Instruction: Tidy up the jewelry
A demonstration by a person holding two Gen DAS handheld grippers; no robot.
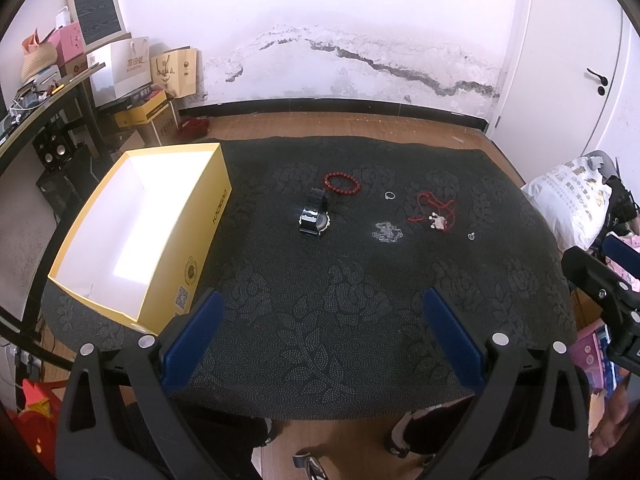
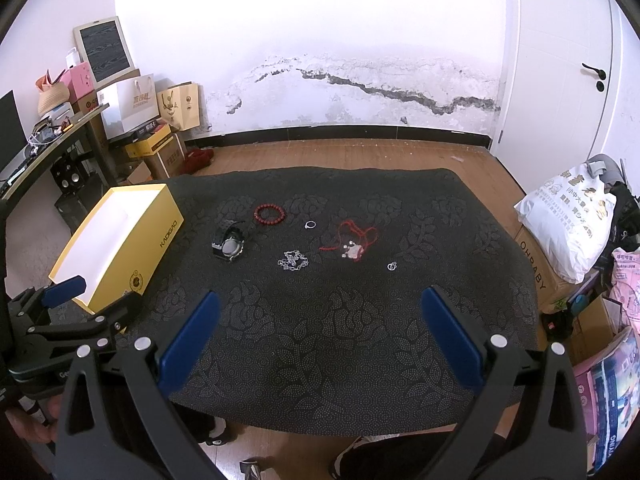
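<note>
Jewelry spread: six pieces are laid on the dark patterned cloth [image 1: 320,320] toward its far half, all well apart from both grippers.
Box: the yellow box [image 1: 188,240] stands open at the cloth's left edge; its white inside appears empty.
Nearest piece to the box: the black watch [image 1: 314,216], strap axis running toward the far edge.
Others: red bead bracelet [image 1: 343,182] behind the watch; silver ring [image 1: 390,195]; clear chain [image 1: 386,233]; red cord pendant [image 1: 434,214]; small stud [image 1: 471,235] nearest the right edge.
Left gripper [image 1: 320,332]: held over the near edge, jaws wide apart and empty; judged nearer to watch and box.
Right gripper [image 2: 320,332]: jaws likewise spread, nothing held; judged nearer to pendant and stud.
</note>
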